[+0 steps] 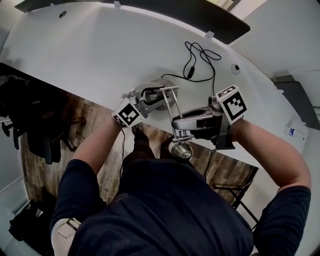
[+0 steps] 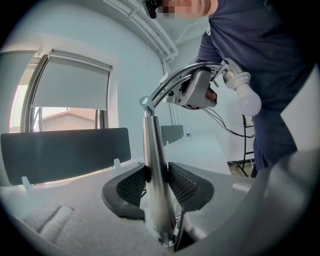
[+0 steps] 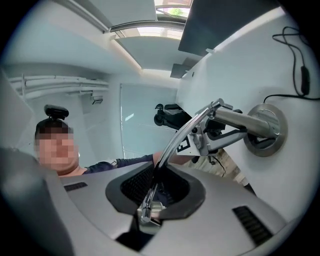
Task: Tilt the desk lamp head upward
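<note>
A chrome desk lamp stands with its round base (image 1: 162, 89) on the white desk (image 1: 95, 55). My left gripper (image 1: 149, 98) is shut on the lamp's straight post (image 2: 152, 160), which runs up between its ribbed pads (image 2: 131, 187). My right gripper (image 1: 192, 123) is shut on the thin curved arm (image 3: 172, 142) close to the lamp head. The head with its white bulb (image 2: 248, 101) hangs over the desk's near edge (image 1: 181, 150). In the right gripper view the post (image 3: 235, 120) runs to the base (image 3: 265, 127), with the left gripper's marker cube (image 3: 184, 145) below it.
A black cable (image 1: 200, 59) loops across the desk behind the lamp. A dark partition panel (image 1: 200, 15) lines the far edge. Below the near edge lie wood floor and a black chair (image 1: 35, 125) at the left. My own body fills the bottom of the head view.
</note>
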The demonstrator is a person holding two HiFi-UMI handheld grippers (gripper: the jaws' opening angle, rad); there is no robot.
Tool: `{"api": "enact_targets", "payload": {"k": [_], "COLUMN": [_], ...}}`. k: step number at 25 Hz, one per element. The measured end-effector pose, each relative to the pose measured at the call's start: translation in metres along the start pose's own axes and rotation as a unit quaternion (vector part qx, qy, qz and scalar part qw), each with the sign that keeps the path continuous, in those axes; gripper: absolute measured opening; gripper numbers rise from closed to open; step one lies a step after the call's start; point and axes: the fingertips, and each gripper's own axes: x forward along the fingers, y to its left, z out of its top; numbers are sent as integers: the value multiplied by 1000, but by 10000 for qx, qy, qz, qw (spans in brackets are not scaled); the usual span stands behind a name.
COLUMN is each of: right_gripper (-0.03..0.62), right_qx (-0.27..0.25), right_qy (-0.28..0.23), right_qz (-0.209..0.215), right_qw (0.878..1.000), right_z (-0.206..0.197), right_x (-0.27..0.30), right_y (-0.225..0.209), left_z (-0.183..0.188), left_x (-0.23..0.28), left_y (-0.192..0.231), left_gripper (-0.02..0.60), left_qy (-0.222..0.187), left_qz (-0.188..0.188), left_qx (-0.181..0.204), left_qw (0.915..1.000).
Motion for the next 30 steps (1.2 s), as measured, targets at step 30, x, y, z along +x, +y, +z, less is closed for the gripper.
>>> {"api": "enact_targets", "payload": {"k": [30], "right_gripper": [110], "right_qx": [196], "right_qy": [487], "right_qz": [89], "right_qw": [9986], "right_z": [13], "right_x": [-13], "right_y": [27], "left_z": [0], "left_x": [5], "left_y": [-16], "left_gripper": [150], "left_qy": [407], "left_qz": [58], "left_qx": [535], "left_qw": [9977]}}
